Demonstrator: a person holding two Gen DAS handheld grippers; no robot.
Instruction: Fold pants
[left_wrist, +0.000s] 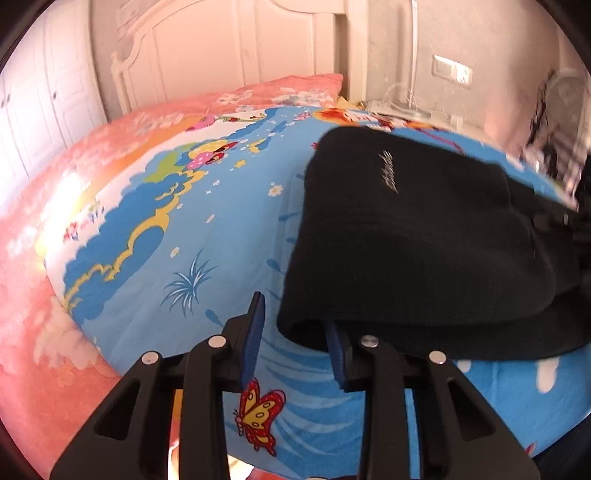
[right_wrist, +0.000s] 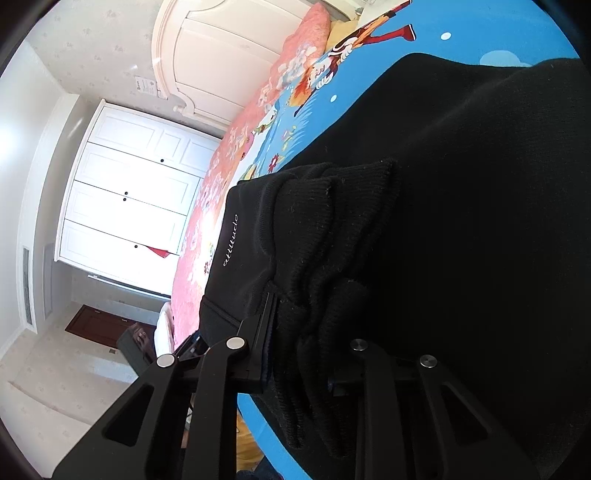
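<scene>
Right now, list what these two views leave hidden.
- Left wrist view: right finger tip of left gripper, under the black pants.
- Right wrist view: right gripper grip, buried in ribbed cuffs.
- Left wrist view: right-edge clutter, blurred.
- Both views: pants' full outline, cut off.

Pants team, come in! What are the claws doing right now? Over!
Left claw open, one finger tucked under the black pants. Right claw has bunched pants cuffs between its fingers, grip unclear. Pants lie partly folded on the blue blanket. Nothing blocking.

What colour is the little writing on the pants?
White script lettering on the black pants, clearest in the right wrist view.
</scene>
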